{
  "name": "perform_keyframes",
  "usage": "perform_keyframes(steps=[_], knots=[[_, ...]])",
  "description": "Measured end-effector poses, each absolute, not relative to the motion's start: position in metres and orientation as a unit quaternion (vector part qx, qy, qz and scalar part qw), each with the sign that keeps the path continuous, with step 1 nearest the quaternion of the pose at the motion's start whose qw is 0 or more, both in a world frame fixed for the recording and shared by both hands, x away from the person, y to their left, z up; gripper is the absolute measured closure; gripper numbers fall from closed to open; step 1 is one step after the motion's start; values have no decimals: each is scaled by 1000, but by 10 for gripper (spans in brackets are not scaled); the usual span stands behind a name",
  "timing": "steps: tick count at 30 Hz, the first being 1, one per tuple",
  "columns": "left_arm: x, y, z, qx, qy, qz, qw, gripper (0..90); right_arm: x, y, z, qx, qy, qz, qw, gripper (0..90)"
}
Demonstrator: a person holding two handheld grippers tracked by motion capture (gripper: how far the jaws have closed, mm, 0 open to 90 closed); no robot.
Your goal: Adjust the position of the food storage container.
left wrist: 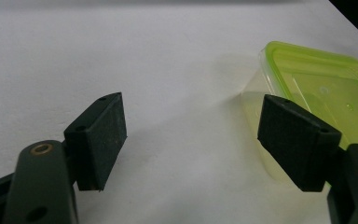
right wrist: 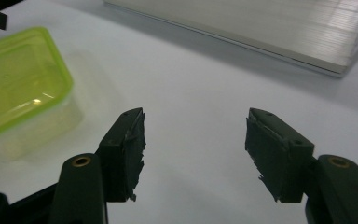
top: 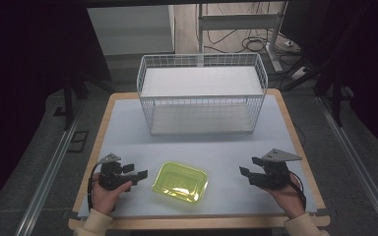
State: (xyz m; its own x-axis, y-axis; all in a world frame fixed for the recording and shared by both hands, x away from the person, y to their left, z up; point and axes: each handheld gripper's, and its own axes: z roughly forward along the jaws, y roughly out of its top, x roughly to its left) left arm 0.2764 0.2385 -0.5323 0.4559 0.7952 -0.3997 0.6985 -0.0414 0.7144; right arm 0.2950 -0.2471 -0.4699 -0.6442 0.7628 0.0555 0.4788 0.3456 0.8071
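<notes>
Right now I'm at the approach: the green tub [top: 180, 182] sits low centre of the high view, between my left tool [top: 139, 175] and right tool [top: 245, 173], both open and empty. Next I must close in and grip its rim.

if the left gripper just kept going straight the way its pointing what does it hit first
Probably the translucent yellow-green plastic container. In the high view the left gripper points at its near side, jaws open and empty. In the left gripper view the container sits by the right-hand jaw rather than centred, so it might only clip the wall.
</notes>
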Motion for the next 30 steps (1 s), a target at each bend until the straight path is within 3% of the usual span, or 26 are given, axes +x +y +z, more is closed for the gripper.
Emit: perform_keyframes(steps=[7,10,11,12,16,19,30], knots=[[277,238,-532,721,517,51,459,233,288,-230,-456,363,810,434,151,486],[277,238,-533,724,515,48,456,233,283,-210,-448,349,816,438,140,630],[276,237,-533,725,514,48,456,233,283,-210,-448,349,816,438,140,630],[276,236,-533,723,515,47,458,233,280,-199,-444,337,823,438,130,729],[276,236,-532,724,514,47,458,233,275,-183,-439,310,835,441,109,862],[276,236,-532,724,515,48,457,233,270,-169,-435,285,845,441,100,898],[276,236,-533,725,515,48,455,233,261,-117,-451,226,877,421,56,900]])
